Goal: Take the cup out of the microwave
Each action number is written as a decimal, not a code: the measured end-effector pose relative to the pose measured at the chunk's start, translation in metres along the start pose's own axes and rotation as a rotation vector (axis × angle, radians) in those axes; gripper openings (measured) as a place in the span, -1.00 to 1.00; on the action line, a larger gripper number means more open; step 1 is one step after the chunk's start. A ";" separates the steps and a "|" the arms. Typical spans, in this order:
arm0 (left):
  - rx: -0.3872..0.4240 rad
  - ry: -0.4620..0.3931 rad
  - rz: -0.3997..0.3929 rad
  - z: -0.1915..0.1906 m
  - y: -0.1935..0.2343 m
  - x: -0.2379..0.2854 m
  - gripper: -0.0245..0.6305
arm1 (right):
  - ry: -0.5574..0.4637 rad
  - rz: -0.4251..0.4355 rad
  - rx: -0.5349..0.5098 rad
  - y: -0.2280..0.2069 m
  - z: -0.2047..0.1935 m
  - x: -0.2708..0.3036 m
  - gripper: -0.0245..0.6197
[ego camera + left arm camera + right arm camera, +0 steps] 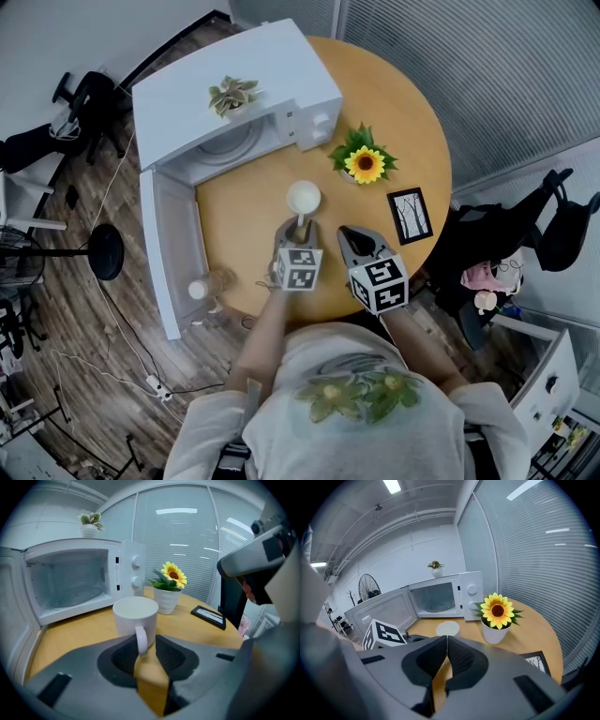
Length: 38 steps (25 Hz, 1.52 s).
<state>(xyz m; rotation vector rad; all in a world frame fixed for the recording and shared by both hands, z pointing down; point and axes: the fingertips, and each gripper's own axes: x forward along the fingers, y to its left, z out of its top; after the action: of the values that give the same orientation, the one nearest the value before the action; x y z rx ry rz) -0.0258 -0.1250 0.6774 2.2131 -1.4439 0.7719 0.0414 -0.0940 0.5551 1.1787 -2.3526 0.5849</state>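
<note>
One white cup [303,197] stands upright on the round wooden table [398,117], outside the microwave [281,61] and in front of its open, empty cavity, with bare wood all round its base. The cup's handle points toward the person and sits between the jaws of the left hand-held gripper [300,226], which are narrowly apart; a strip of table shows between the handle and one pad, so the handle is not clamped. Just right of the cup, on the person's side, the right hand-held gripper [354,234] hangs over the table with its jaws closed together and nothing in them. Left of the cup, the microwave door [169,248] stands swung fully open along the table's edge, leaving a wide clear lane between door and cup. Right of the cup and apart from it stands a sunflower pot [364,165]. Farther right, near the table's rim, lies a small picture frame [410,215].
</note>
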 end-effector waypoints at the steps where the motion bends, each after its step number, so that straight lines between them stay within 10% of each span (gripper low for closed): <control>1: -0.005 0.004 0.002 -0.001 0.000 0.000 -0.62 | -0.001 -0.001 0.001 0.000 0.000 -0.001 -0.87; 27: -0.095 -0.096 0.039 0.044 -0.004 -0.067 -0.56 | -0.052 0.080 -0.065 0.016 0.014 -0.024 -0.87; 38: -0.126 -0.165 0.101 0.088 -0.018 -0.117 -0.89 | -0.070 0.165 -0.133 0.024 0.030 -0.040 -0.87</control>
<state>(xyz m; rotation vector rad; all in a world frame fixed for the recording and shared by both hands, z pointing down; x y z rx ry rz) -0.0258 -0.0868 0.5353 2.1644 -1.6452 0.5238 0.0373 -0.0716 0.5043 0.9680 -2.5220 0.4388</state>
